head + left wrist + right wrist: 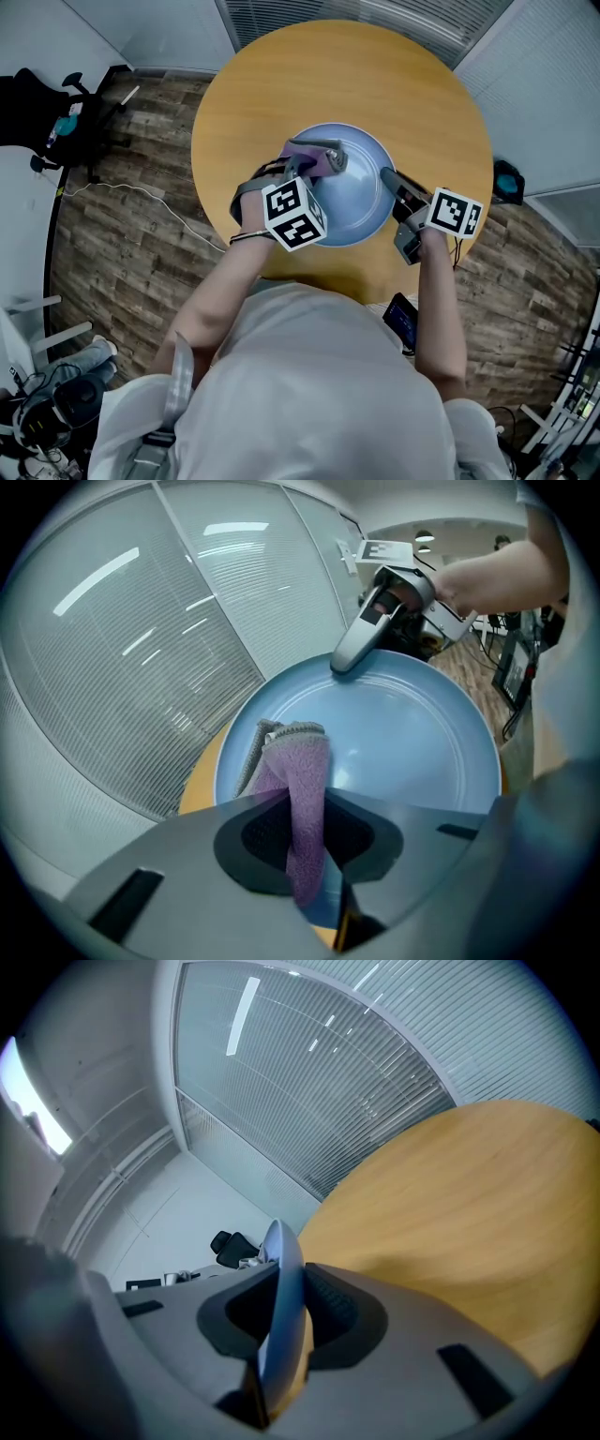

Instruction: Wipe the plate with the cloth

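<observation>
Blue plate sits at centre of round table. Right gripper clenched on plate rim at 3 o'clock, likely steadying it. Left gripper grasps purple cloth, cloth on plate face near 11 o'clock, mid-wipe.

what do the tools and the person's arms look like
The grey plastic left tool and matching right tool have dark jaw linings, and each carries a white cube with black square markers. The person wears a pale short-sleeved shirt; the forearms are bare.
</observation>
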The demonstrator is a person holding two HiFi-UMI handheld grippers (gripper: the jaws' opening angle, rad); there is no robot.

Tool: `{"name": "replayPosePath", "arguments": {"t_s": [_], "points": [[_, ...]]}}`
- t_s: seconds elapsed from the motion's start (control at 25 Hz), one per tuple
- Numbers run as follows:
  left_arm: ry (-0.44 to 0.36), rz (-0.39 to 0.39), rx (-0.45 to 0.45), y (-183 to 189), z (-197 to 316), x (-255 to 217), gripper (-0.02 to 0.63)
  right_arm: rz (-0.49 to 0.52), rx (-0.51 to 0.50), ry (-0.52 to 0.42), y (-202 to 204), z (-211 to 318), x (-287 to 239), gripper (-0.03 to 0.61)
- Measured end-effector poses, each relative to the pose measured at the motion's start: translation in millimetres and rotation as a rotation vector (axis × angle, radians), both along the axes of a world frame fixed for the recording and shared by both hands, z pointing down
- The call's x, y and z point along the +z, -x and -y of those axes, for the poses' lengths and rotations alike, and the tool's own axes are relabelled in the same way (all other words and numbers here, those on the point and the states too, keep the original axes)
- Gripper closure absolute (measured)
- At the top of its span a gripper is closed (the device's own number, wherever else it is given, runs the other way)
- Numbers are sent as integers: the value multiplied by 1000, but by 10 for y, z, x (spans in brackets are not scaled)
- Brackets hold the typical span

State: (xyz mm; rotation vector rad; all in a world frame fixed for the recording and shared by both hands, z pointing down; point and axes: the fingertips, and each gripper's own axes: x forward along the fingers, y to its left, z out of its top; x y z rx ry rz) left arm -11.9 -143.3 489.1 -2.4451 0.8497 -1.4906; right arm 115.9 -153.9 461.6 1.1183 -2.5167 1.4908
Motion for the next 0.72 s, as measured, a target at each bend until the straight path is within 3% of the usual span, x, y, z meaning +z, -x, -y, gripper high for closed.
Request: {"name": "replayPosePath", "arguments": {"t_s": [0.4, 0.72], "points": [[15, -49, 22, -220, -48, -88, 544, 25, 6, -14, 36, 14, -36, 502], [-13, -37, 92, -464, -115, -181, 545, 31, 19, -3, 58, 3, -42, 502]]}}
